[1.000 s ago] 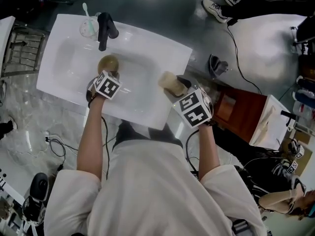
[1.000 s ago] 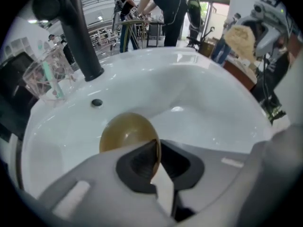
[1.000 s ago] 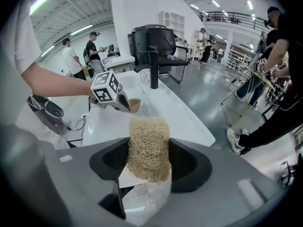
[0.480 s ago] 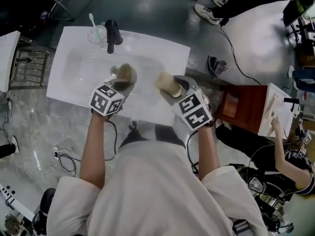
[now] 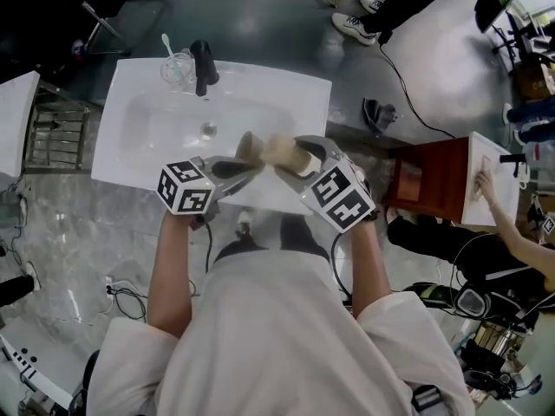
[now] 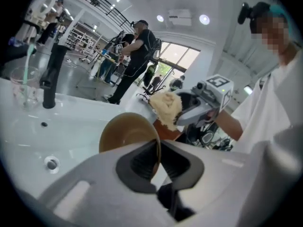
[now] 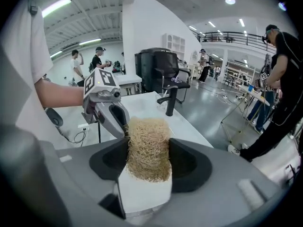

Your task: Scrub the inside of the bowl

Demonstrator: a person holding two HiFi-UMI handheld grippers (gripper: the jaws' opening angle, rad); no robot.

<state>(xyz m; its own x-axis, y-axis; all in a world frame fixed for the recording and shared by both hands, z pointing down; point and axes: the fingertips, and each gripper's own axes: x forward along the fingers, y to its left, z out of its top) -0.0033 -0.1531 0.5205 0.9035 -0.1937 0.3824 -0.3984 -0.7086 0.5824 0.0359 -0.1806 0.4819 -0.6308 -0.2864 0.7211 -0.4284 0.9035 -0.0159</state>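
A brown bowl [image 5: 248, 146] hangs tipped on its side over the front of the white sink [image 5: 139, 146]. My left gripper [image 5: 244, 165] is shut on the bowl's rim [image 6: 156, 145], and the bowl's mouth [image 6: 124, 132] faces right. My right gripper [image 5: 293, 158] is shut on a tan loofah sponge [image 5: 280, 152], which fills the gap between its pads [image 7: 147, 148]. The sponge [image 6: 165, 109] sits right beside the bowl's rim; I cannot tell whether they touch. In the right gripper view the left gripper [image 7: 110, 113] stands just behind the sponge.
A black faucet [image 5: 202, 64] and a glass with a toothbrush [image 5: 175, 68] stand at the sink's back edge. The drain [image 5: 208, 130] lies in the middle of the basin. A red-brown cabinet [image 5: 425, 185] stands at the right. Several people stand around the room.
Both grippers rose from the basin toward its front edge. The bowl was lifted off the bottom and tipped on its side. Sponge and bowl came together.
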